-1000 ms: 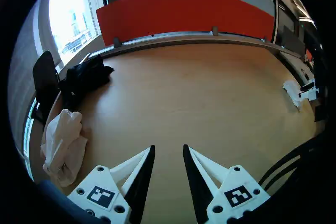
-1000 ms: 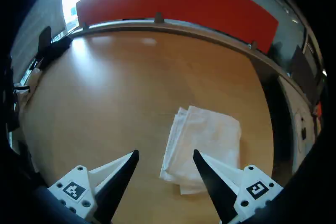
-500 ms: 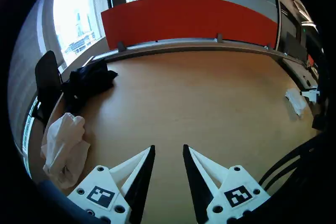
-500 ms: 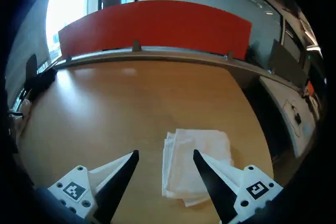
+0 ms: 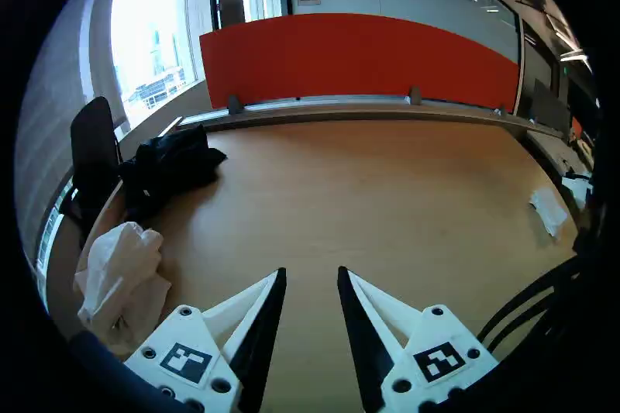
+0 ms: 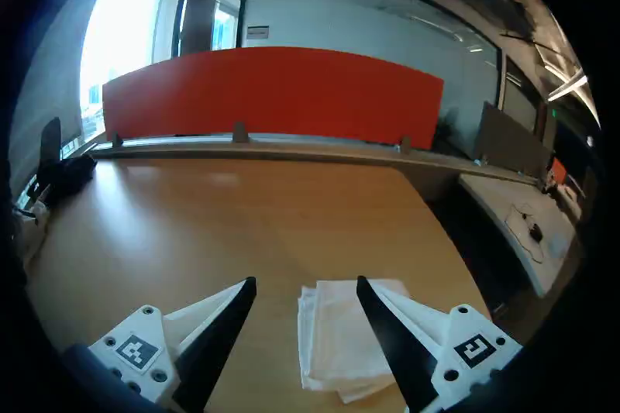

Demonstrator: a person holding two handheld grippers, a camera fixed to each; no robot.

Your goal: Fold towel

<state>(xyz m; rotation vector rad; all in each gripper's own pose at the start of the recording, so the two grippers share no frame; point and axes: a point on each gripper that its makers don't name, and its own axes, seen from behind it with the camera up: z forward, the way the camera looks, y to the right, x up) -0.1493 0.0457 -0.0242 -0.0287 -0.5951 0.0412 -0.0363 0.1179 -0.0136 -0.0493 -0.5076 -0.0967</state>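
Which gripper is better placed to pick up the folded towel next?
Right, probably. The folded towel lies just ahead of the open right gripper. The left gripper, also open, faces the table with the towel far off to its side.

Left gripper view: cam rides left claw (image 5: 310, 270), low over near edge of worktop (image 5: 364, 180), facing fwd along fingers twd red divider (image 5: 356, 56) at far edge; window (image 5: 147, 41) at left. Right gripper view: cam on right claw (image 6: 305, 280), same heading, nr worktop's right end, towel (image 6: 341, 332) just ahead. Shared: worktop, divider, window, black bag (image 5: 170, 165), and towel, which sits far right in left gripper view.
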